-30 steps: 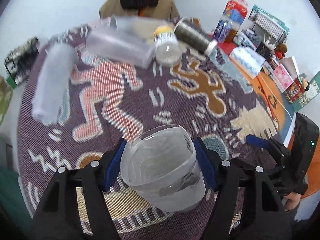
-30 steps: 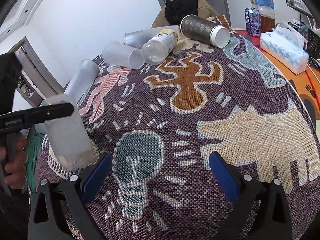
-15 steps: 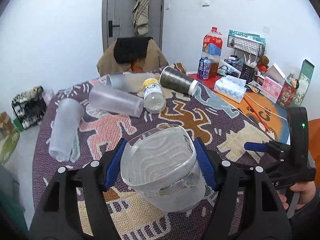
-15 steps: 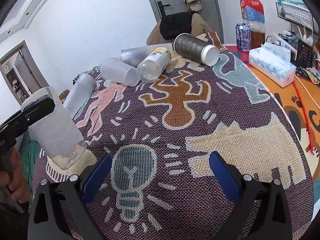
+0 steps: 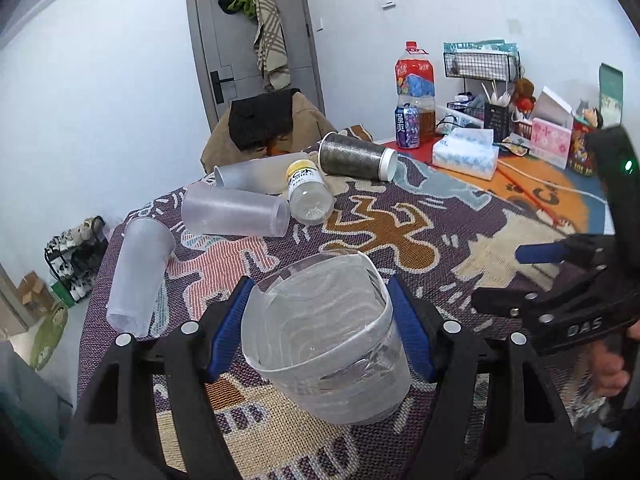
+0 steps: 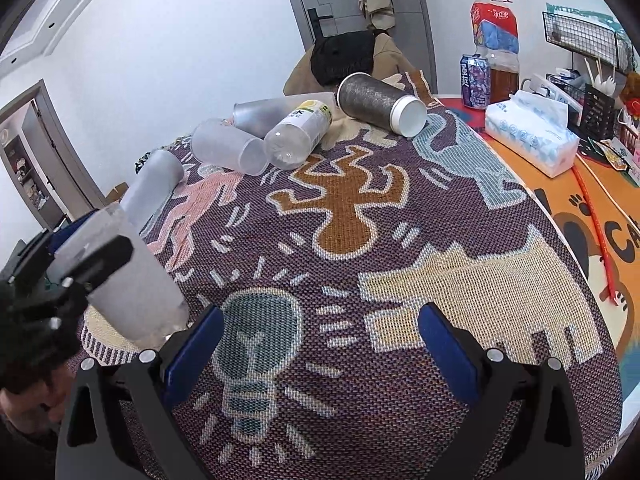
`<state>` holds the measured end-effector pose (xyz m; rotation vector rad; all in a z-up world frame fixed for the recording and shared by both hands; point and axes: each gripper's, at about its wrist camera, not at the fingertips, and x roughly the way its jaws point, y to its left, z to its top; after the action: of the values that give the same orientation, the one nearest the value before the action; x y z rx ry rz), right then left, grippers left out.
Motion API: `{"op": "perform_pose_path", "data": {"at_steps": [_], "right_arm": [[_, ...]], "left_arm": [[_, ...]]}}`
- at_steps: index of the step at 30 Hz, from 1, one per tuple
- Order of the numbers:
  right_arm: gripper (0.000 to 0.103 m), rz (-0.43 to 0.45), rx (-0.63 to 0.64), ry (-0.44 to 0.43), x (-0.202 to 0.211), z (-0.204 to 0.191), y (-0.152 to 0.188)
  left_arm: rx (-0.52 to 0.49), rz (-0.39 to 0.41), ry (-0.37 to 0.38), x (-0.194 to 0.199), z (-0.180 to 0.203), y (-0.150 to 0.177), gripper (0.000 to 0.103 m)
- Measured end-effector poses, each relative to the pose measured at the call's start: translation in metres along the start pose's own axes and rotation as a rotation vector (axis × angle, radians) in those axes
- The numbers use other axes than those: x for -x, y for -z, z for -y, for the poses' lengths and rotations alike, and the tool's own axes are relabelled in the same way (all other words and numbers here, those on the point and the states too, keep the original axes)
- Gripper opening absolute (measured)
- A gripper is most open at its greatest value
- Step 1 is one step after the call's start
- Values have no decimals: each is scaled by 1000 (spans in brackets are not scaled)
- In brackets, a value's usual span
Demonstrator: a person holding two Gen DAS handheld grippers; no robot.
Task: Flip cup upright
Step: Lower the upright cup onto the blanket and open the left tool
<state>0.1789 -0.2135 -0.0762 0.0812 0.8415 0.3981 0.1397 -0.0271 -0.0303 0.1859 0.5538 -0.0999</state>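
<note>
My left gripper is shut on a frosted clear plastic cup, held tilted above the patterned cloth with its open mouth up and away from me. In the right wrist view the same cup shows at the far left, leaning, its base just over the cloth. My right gripper is open and empty above the lightbulb pattern; it also shows at the right of the left wrist view. Three more frosted cups lie on their sides: one at the left edge, two further back.
A yellow-capped clear bottle and a dark glittery tumbler lie on their sides at the back. A tissue pack, a soda can, a big drink bottle and boxes stand on the orange mat at right.
My left gripper has tipped the cup up, so the view now rises from the cloth to the door and wall. In the right wrist view the cup has come lower and closer.
</note>
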Motion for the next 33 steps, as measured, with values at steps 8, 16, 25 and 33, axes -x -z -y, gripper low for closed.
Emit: {"op": "perform_pose_path", "data": {"at_steps": [8, 16, 25, 33], "right_arm": [[95, -12, -9, 19, 1, 5, 7], [95, 0, -5, 19, 8, -1, 8], [95, 37, 21, 4, 23, -18, 16], [95, 73, 41, -7, 42, -33, 31]], "left_arm": [[-8, -10, 6, -10, 10, 10, 71], [11, 7, 61, 10, 10, 9, 94], [67, 41, 69, 42, -4, 21, 94], [102, 43, 44, 63, -12, 41, 98]]}}
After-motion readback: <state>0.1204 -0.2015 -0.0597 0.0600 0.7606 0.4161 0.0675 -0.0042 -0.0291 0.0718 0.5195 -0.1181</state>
